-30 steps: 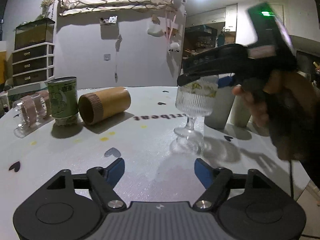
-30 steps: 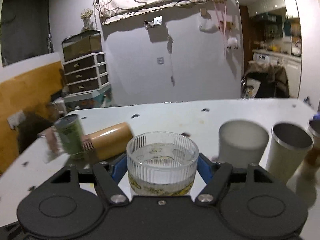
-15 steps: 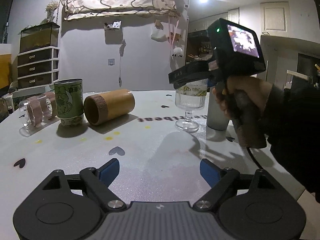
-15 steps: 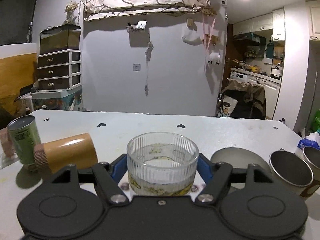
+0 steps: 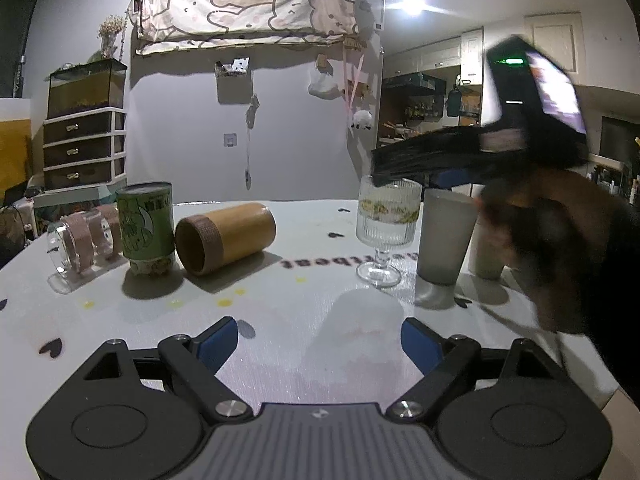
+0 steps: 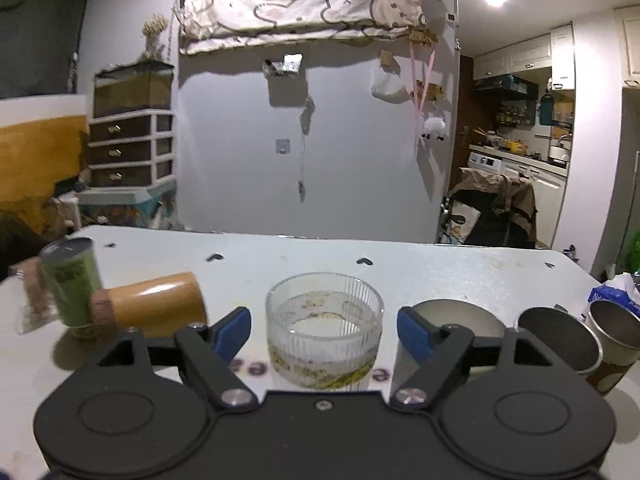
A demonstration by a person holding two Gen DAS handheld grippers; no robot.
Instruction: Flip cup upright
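A ribbed clear stemmed glass cup [image 5: 387, 224] stands upright on the white table [image 5: 312, 336], its foot on the surface. In the right wrist view the cup [image 6: 324, 328] sits between the blue pads of my right gripper [image 6: 324, 330], which is open with a gap on each side. From the left wrist view the right gripper's black body hovers over the cup's rim. My left gripper [image 5: 320, 344] is open and empty, low over the near table.
A brown cylinder cup [image 5: 226, 238] lies on its side at left, beside a green can [image 5: 146, 226] and a clear holder [image 5: 78, 242]. A frosted grey cup [image 5: 446, 236] and metal cups [image 6: 612, 340] stand right of the glass. A tissue pack [image 6: 614, 292] lies far right.
My right gripper set the glass down and opened, releasing it. It had been shut on the cup in both earlier frames. The left gripper stayed open.
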